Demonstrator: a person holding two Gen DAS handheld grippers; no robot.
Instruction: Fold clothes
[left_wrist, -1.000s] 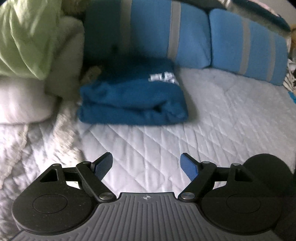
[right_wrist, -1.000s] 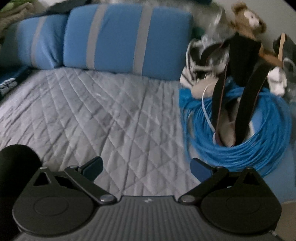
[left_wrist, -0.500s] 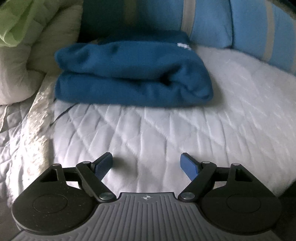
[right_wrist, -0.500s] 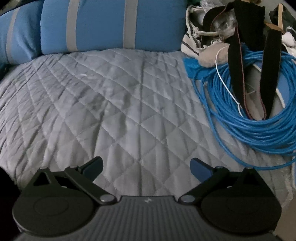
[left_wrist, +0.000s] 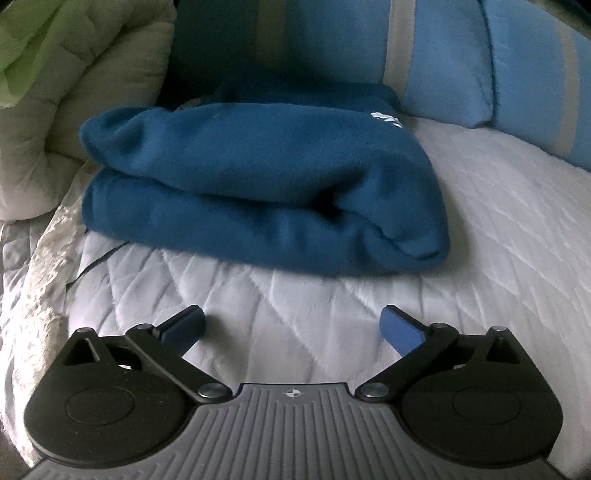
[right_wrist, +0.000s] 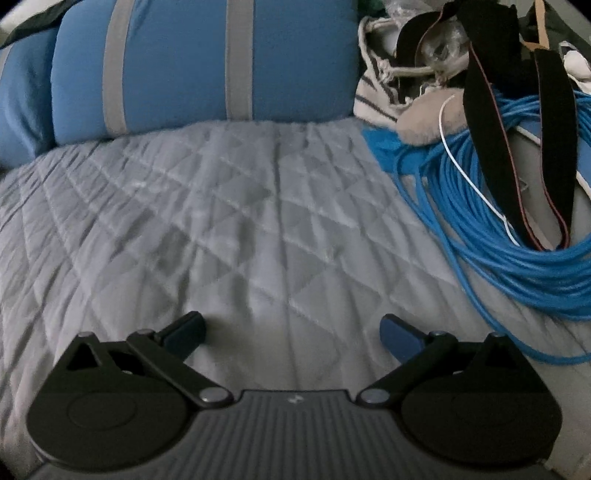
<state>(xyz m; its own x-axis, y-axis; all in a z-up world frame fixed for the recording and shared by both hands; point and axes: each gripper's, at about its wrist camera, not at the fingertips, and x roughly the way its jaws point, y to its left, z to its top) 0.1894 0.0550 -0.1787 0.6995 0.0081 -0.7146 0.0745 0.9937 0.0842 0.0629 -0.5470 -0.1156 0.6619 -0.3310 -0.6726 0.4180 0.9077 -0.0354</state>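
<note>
A dark blue garment lies folded in a thick bundle on the quilted bed cover, with a small white print near its far right corner. My left gripper is open and empty, low over the cover just in front of the bundle's near edge, not touching it. My right gripper is open and empty over bare quilted cover. The garment does not show in the right wrist view.
Blue pillows with grey stripes line the back. A cream duvet and a green cloth sit at left. A coil of blue cable, black straps and striped cloth lie at right.
My left gripper has moved forward and down toward the folded garment, which now fills more of the view. My right gripper has dropped lower over the cover. Both stay open.
</note>
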